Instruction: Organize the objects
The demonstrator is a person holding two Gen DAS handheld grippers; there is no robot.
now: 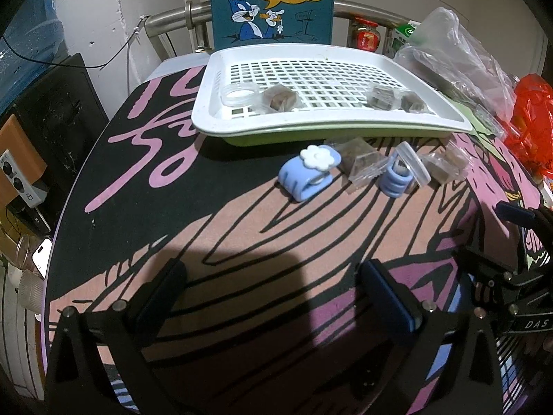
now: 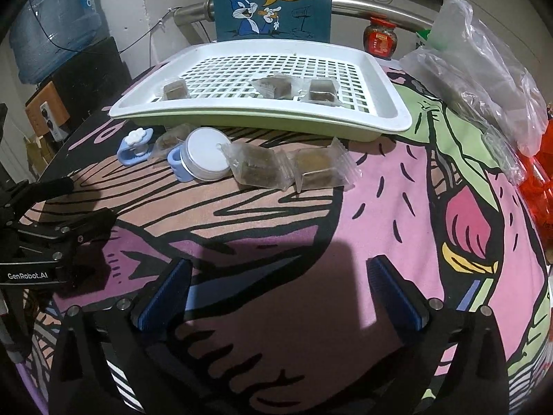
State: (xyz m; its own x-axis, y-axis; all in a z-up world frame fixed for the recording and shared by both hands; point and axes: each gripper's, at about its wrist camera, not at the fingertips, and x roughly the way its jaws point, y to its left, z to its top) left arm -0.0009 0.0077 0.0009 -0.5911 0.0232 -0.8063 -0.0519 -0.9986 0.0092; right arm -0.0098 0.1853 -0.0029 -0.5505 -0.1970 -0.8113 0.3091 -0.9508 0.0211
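A white slotted tray [image 1: 331,130] stands at the back of the table. It holds a clear round lid [image 1: 241,93] and three wrapped brown cubes [image 1: 280,98]. In front of it lie a blue clip with a white flower [image 1: 307,173], a blue ring holder [image 2: 178,166] against a white round jar [image 2: 207,159], and more wrapped cubes [image 2: 257,166]. My left gripper [image 1: 273,287] hangs open over bare cloth, well short of the clip. My right gripper [image 2: 280,287] is open too, nothing between its fingers, with the packets ahead of it.
Crumpled clear plastic bags [image 1: 459,58] and a red bag [image 1: 532,117] crowd the right side. A blue cartoon sign [image 1: 273,3] and a metal rail stand behind the tray. A red-lidded jar [image 2: 380,38] sits at the back. The table drops off at the left.
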